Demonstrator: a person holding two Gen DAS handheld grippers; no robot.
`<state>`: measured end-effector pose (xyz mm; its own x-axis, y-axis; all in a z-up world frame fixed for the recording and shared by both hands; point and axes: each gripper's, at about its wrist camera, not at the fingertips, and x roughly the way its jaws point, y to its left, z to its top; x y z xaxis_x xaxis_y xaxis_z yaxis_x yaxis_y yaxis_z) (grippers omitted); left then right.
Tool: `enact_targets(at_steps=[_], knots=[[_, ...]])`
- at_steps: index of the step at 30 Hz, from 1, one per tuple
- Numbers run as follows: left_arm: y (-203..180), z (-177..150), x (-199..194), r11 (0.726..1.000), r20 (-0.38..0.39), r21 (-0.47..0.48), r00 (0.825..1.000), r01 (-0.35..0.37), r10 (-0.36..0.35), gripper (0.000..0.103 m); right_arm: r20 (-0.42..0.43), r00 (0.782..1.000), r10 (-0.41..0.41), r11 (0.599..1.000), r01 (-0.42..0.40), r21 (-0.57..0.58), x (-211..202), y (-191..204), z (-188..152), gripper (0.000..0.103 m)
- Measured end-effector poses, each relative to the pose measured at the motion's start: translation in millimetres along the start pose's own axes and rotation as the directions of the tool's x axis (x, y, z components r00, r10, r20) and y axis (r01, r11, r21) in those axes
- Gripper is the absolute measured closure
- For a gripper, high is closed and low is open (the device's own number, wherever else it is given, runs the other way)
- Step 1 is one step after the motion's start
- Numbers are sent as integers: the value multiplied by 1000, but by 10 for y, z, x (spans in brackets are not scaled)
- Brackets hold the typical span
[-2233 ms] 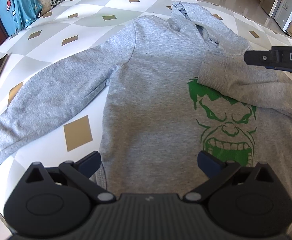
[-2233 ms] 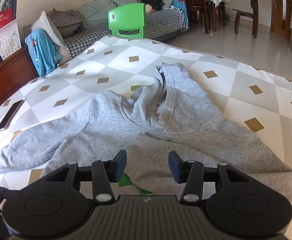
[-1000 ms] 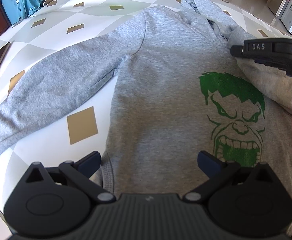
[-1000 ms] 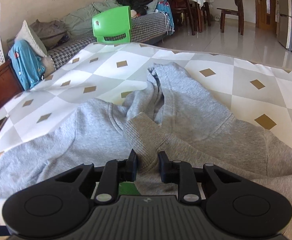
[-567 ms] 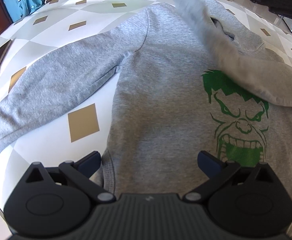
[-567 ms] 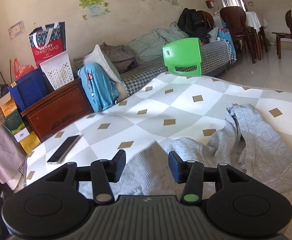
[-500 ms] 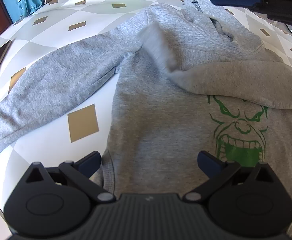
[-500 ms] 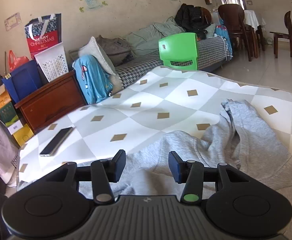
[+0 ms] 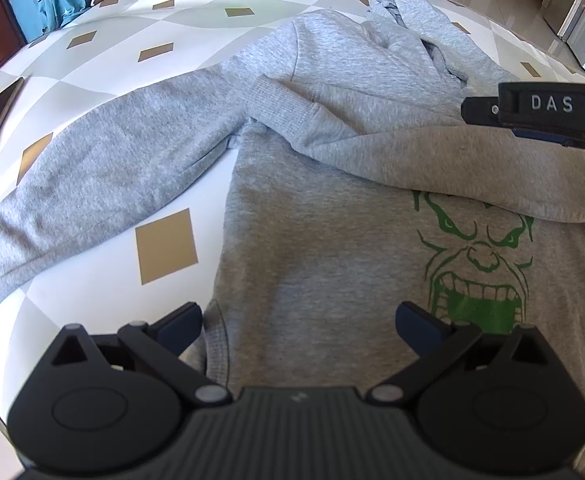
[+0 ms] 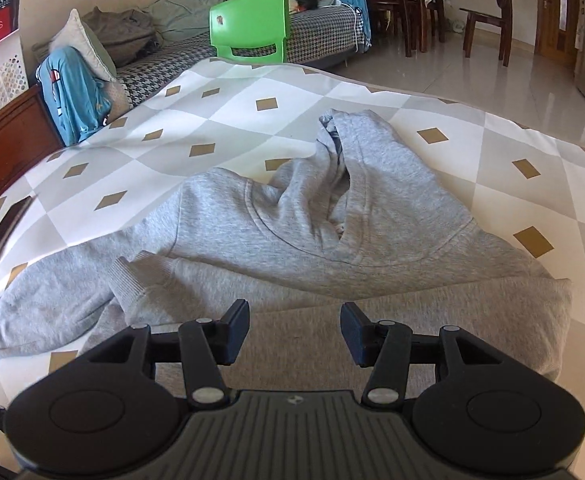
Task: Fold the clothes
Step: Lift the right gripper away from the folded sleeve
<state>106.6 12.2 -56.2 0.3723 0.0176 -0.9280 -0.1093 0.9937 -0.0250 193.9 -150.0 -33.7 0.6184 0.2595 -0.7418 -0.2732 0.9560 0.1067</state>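
Lying now across the chest of the grey hooded sweatshirt with the green face print (image 9: 332, 264), its right sleeve (image 9: 432, 160) is freshly folded; the right gripper (image 10: 294, 330) is opening, empty, while the left gripper (image 9: 298, 322) is hovering wide at the near hem, the other sleeve (image 9: 104, 176) still spread left on the diamond-patterned cloth (image 9: 164, 244).

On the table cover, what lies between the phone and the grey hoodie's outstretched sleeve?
Nothing: in the right wrist view only bare diamond-patterned cover separates the phone from the hoodie's outstretched sleeve.
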Motion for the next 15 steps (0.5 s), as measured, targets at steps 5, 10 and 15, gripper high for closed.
enact_targets(at_steps=[5,10,15], knots=[[6,-9,-2,1000,2,-1,1000,-1,1,0,-8,1000,23,1000,-23,-8,-12,10,-39,54],[50,-9,13,1000,2,-15,1000,-11,11,0,-2,996,94,994,-94,-57,30,174,-44,53],[78,-9,35,1000,-9,-27,1000,-11,10,0,-55,995,84,992,-89,-95,200,304,-102,53]])
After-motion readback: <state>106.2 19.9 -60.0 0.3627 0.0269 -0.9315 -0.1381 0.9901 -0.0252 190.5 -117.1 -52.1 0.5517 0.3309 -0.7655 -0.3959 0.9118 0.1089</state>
